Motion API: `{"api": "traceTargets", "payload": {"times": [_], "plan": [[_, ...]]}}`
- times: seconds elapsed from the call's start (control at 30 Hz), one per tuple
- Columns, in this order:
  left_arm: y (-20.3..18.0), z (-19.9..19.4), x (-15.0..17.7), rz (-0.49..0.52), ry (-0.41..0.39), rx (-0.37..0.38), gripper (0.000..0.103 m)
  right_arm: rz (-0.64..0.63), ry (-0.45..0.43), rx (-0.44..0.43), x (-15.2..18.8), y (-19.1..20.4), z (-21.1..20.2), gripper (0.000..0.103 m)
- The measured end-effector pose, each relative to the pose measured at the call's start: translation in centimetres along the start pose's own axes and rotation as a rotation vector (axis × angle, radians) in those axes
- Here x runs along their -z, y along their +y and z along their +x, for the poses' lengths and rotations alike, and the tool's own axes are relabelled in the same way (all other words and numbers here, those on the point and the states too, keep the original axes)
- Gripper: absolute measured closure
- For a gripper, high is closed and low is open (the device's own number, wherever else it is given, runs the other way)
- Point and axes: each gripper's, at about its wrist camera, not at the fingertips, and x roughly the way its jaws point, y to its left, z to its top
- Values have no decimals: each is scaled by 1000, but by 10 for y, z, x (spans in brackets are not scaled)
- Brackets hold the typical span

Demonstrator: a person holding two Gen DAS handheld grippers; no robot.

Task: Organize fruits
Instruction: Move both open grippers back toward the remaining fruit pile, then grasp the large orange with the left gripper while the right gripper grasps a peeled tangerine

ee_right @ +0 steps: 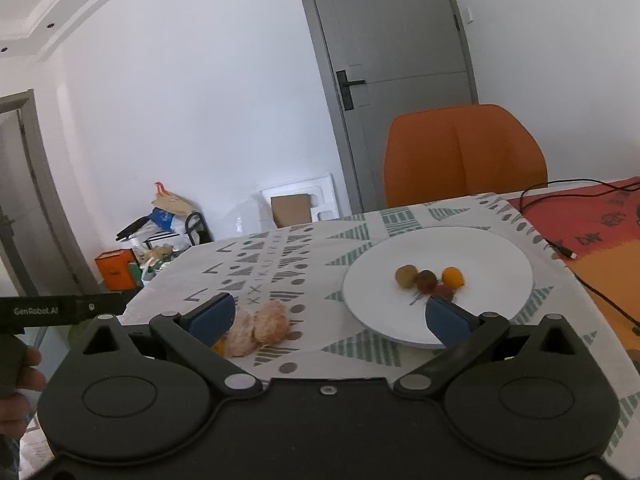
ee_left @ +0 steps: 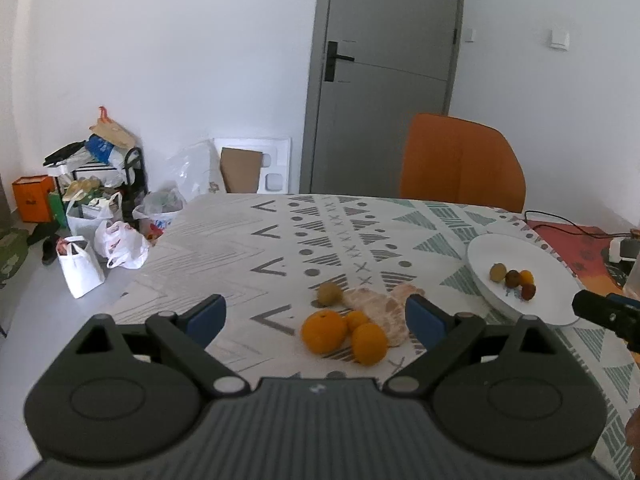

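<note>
Two grippers, both with jaws spread wide and nothing between them. Our left gripper [ee_left: 316,314] hovers low over the patterned tablecloth [ee_left: 224,248], and just beyond its blue fingertips [ee_left: 206,316] sit three oranges [ee_left: 324,331] bunched together at lower centre, touching the peeled citrus segments [ee_left: 376,308] behind them, with a greenish fruit [ee_left: 329,294] just at their upper left. Our right gripper [ee_right: 330,314] hangs above the table too, those same peeled segments just beside its left fingertip. Further out, right of centre, we see the white plate [ee_right: 488,248] carrying four small fruits [ee_right: 430,282] clustered close. Beyond the table stands an orange chair [ee_right: 464,152], a grey door [ee_left: 384,72] behind it.
</note>
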Motion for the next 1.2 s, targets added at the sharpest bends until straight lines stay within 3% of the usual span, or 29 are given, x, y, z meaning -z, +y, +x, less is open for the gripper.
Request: {"api": "traceTargets", "payload": {"times": [0.2,0.37,0.63,0.9,1.2], "plan": [[16,-5,2,-8,-14,-12,8,-4,11,-2,0,11,5,0],[30,-1,6,-31,-12,-39,8,-18,38,-52,5,21,16,0],[49,12,15,-101,13,0,8,-19,87,-83,10,29,34,0],[47,32,18,-99,35,12,11,-41,139,-92,18,33,55,5],[41,62,23,-114,86,46,33,-73,188,-108,19,37,80,21]]}}
